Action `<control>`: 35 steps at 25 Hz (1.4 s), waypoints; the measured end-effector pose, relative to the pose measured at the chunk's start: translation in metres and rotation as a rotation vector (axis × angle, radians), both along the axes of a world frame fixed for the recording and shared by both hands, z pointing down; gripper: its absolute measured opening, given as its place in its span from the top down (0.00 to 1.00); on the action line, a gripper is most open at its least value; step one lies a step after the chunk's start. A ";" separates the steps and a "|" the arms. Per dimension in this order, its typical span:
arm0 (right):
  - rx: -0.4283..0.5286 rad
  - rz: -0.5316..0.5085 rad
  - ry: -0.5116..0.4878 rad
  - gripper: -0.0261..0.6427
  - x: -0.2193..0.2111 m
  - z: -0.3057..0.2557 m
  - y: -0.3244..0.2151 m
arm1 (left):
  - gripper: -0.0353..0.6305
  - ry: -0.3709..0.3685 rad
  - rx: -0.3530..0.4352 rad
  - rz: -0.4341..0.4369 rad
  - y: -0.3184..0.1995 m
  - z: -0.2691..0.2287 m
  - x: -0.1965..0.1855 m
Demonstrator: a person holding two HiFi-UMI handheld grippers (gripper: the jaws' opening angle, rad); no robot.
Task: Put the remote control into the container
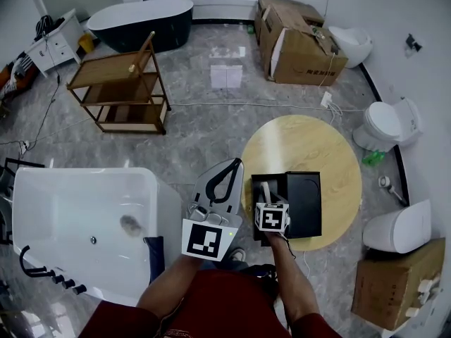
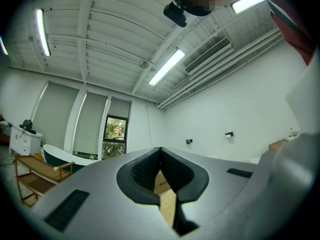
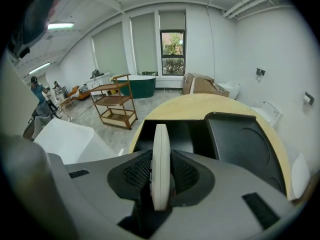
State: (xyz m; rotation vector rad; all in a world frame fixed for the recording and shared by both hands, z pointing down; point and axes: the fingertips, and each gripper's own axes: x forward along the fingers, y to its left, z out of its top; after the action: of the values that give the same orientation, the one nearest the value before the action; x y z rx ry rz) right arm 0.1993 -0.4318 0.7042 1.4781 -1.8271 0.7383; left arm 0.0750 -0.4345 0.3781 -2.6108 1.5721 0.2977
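My right gripper (image 1: 270,197) is shut on a white remote control (image 1: 266,189), which stands edge-on between the pads. It hangs over the open black container (image 1: 276,183) on the round wooden table (image 1: 303,146). The container's lid (image 1: 306,203) lies folded open to the right. In the right gripper view the remote (image 3: 161,139) points over the container's open cavity (image 3: 182,134), with the lid (image 3: 245,149) to the right of it. My left gripper (image 1: 236,163) hovers left of the table edge, shut and empty. In the left gripper view its tips (image 2: 160,151) meet and point up at the room.
A white bathtub (image 1: 84,217) stands at the lower left. Further back are a wooden shelf cart (image 1: 120,90) and a dark tub (image 1: 141,20). Cardboard boxes (image 1: 299,41) sit beyond the table, and toilets (image 1: 384,125) (image 1: 398,227) stand to its right.
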 end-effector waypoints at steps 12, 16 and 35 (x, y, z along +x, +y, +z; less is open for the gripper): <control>-0.049 0.027 -0.053 0.77 -0.002 0.022 0.003 | 0.92 -0.008 -0.011 0.013 -0.005 0.006 0.001; -0.062 0.013 -0.075 0.77 -0.006 0.024 0.003 | 0.92 -0.014 -0.009 0.021 -0.006 0.005 0.004; 0.030 -0.049 -0.088 0.68 -0.013 -0.005 0.000 | 0.92 -0.016 -0.010 0.033 -0.006 0.008 0.004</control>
State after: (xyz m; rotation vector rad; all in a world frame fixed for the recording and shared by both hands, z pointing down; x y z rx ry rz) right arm 0.1860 -0.4321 0.6993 1.4343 -1.9410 0.7654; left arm 0.0789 -0.4405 0.3863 -2.6416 1.5307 0.2710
